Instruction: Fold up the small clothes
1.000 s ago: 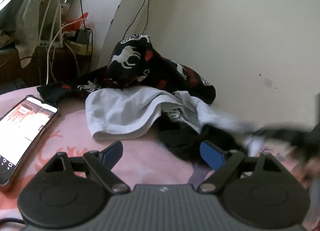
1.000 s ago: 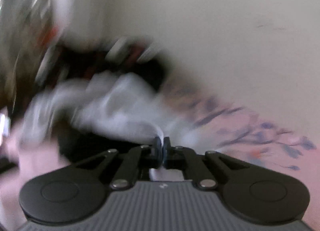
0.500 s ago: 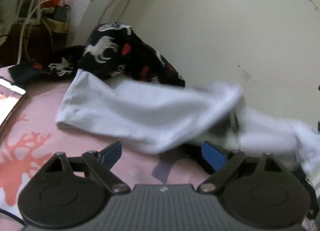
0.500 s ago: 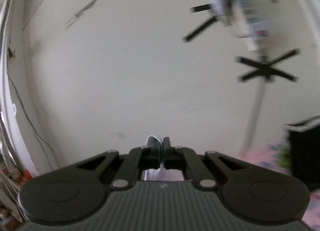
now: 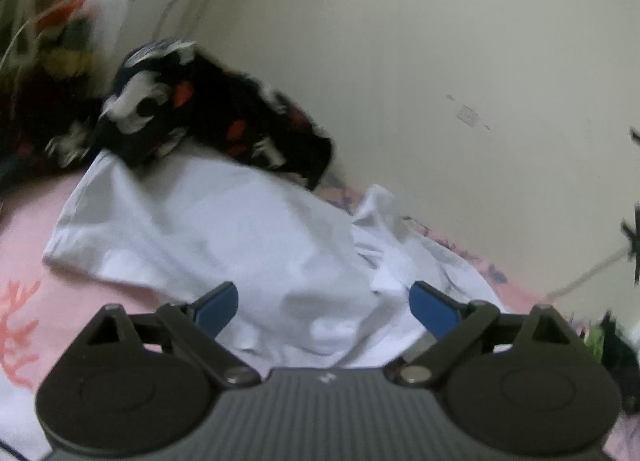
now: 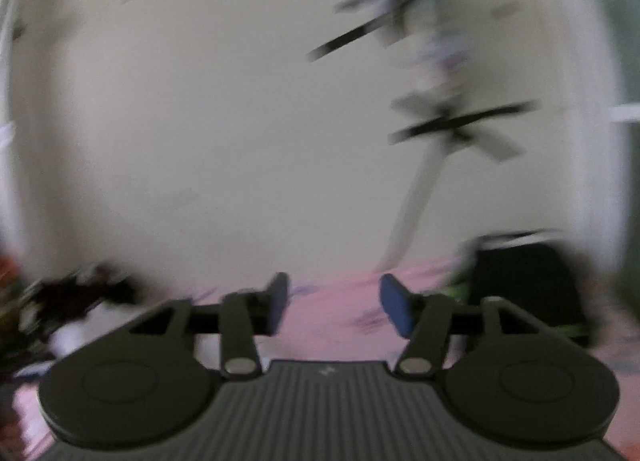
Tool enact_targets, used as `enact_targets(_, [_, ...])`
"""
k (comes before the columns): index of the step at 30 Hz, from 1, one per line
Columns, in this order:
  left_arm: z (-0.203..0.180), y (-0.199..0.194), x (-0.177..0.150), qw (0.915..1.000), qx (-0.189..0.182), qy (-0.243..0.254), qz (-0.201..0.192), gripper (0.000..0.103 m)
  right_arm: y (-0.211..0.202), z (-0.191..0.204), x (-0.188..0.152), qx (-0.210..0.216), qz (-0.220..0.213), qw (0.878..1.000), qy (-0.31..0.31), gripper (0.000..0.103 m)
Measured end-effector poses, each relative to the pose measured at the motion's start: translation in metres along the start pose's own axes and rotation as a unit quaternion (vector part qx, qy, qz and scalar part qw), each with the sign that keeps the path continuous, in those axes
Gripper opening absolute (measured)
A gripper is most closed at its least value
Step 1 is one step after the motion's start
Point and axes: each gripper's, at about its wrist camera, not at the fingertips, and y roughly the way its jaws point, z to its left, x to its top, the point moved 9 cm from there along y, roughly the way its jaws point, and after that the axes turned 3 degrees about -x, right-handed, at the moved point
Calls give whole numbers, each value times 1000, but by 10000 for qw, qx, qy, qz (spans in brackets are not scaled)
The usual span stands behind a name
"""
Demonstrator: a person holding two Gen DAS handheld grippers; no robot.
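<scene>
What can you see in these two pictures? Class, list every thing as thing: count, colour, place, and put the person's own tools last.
white garment: one, white, spread on the bedsheet straight ahead of the left tool
patterned garment: one, black with white and red print, bunched against the wall behind the white one
bedsheet: one, pink with coral print, under the clothes
wall: one, cream, behind the bed
dark object: one, black, on the bed at the right; too blurred to name
left tool: one, black with blue pads, open above the white garment
right tool: one, black with blue pads, just opened, nothing between its pads
</scene>
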Motion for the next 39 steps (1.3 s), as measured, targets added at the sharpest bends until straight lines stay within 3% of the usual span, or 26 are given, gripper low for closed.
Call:
enact_targets(3, [-36, 11, -6, 9973, -67, 725, 50, 103, 66, 52, -20, 712, 744, 9944, -224, 68])
enact_targets(5, [-54, 25, -11, 9947, -93, 1008, 164, 98, 109, 88, -36, 1140, 1234, 9848, -434, 69])
enact_targets(7, [-63, 45, -15, 9922, -32, 1183, 400, 60, 145, 114, -52, 1109, 1549, 9785, -789, 68])
enact_targets(8, [-64, 56, -18, 9904, -8, 1225, 644, 24, 155, 123, -58, 1057, 1626, 9765, -942, 64])
enact_targets(9, [-61, 66, -21, 9896, -25, 1158, 858, 10, 163, 130, -67, 986, 1697, 9745, -1089, 46])
enact_targets(10, [-57, 69, -20, 9909, -126, 931, 961, 10, 171, 134, -72, 900, 1801, 9710, -1288, 6])
enact_targets(11, [-53, 64, -17, 9930, -284, 667, 936, 8, 170, 136, -74, 893, 1882, 9684, -1369, 0])
enact_targets(14, [-51, 18, 5, 9934, -900, 523, 485, 7, 134, 140, -55, 1268, 1516, 9723, -1245, 0])
enact_targets(18, [-58, -79, 30, 9798, -1879, 627, -280, 7, 58, 129, -28, 2369, 1164, 9616, -755, 0])
enact_targets(21, [-79, -179, 26, 9500, -2733, 1232, -870, 7, -11, 110, -27, 3224, 833, 9402, -715, 0])
enact_targets(24, [-106, -255, 6, 9136, -3613, 1589, -980, 8, -65, 87, -42, 4031, 757, 9086, -791, 0])
enact_targets(26, [-112, -283, -2, 9028, -3778, 1760, -1062, 9, -83, 72, -57, 4315, 975, 8940, -709, 0])
enact_targets(27, [-112, -293, -6, 8992, -3871, 1769, -1015, 18, -88, 63, -60, 4252, 916, 8985, -599, 0])
enact_targets(30, [-103, -298, -3, 9032, -3811, 1659, -1071, 48, -77, 25, -58, 3655, 933, 9261, -15, 0])
enact_targets(33, [-84, -297, 16, 9122, -3647, 1271, -1368, 58, -41, -4, -64, 2503, 1154, 9609, 256, 3])
enact_targets(34, [-73, -293, 25, 9150, -3600, 1059, -1481, 59, -29, -12, -69, 2098, 1278, 9689, 289, 26])
enact_targets(35, [-62, -286, 34, 9217, -3445, 849, -1569, 61, -16, -19, -73, 1763, 1376, 9742, 314, 43])
enact_targets(36, [-51, -277, 43, 9277, -3295, 730, -1594, 62, -5, -26, -80, 1354, 1443, 9797, 320, 52])
enact_targets(39, [-12, -222, 47, 9670, -2255, 86, -1185, 71, 15, -38, -97, 804, 1789, 9800, 324, 52])
